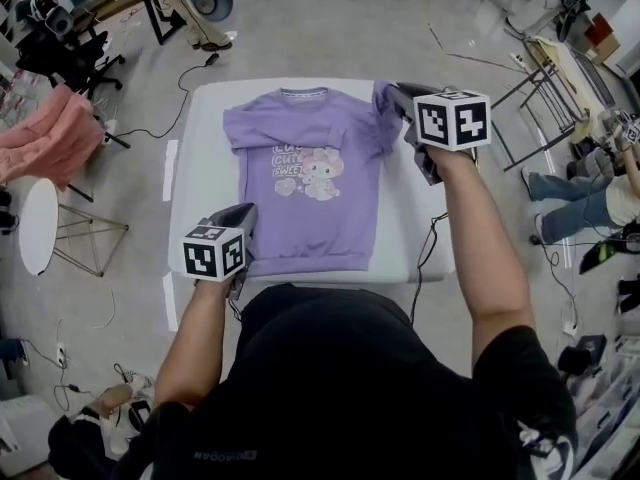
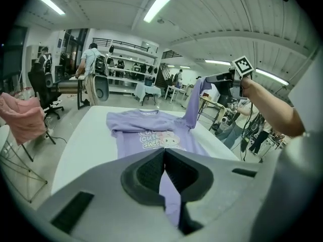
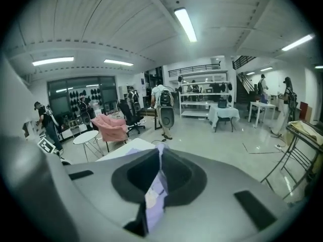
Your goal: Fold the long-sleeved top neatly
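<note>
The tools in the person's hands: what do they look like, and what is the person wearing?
The left tool and right tool are each a grey moulded body with dark padded inner faces, carrying a white cube with black square markers. The person wears a black short-sleeved shirt.

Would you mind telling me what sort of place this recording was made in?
Probably an open lab or workshop, not a home: the white table stands on a bare grey floor with trailing black cables, black office chairs sit nearby, and open storage shelves line the far wall.
</note>
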Demonstrator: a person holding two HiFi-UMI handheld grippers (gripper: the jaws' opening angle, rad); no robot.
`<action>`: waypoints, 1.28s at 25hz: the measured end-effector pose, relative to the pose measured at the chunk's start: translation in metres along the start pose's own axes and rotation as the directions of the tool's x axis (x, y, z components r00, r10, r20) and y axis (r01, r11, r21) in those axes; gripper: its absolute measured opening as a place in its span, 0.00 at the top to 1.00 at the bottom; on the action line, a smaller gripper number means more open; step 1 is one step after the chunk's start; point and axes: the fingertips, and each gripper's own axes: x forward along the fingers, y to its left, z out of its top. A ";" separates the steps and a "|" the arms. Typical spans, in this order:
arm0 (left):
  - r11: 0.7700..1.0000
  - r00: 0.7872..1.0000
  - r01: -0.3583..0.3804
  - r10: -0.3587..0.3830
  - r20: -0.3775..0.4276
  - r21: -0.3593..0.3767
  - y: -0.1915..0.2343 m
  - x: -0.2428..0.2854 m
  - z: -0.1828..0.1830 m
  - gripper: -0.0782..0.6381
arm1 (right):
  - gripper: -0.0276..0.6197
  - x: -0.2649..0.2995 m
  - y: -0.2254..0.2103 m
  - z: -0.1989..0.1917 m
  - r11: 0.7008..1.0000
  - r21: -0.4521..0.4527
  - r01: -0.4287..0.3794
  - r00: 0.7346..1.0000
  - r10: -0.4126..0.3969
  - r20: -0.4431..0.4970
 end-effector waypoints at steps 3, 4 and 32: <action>1.000 1.000 -0.013 0.014 0.008 -0.023 0.015 -0.010 -0.005 0.88 | 0.92 0.036 0.041 0.011 0.998 -0.039 -0.054 0.998 0.054 -0.018; 0.999 1.000 -0.017 0.018 0.010 -0.029 0.020 -0.013 -0.006 0.88 | 0.92 0.048 0.053 0.013 0.996 -0.052 -0.068 0.997 0.067 -0.027; 0.974 0.991 -0.099 0.077 -0.112 -0.205 0.139 -0.077 -0.085 0.88 | 0.90 0.338 0.200 -0.144 0.999 -0.029 -0.023 0.896 0.008 -0.445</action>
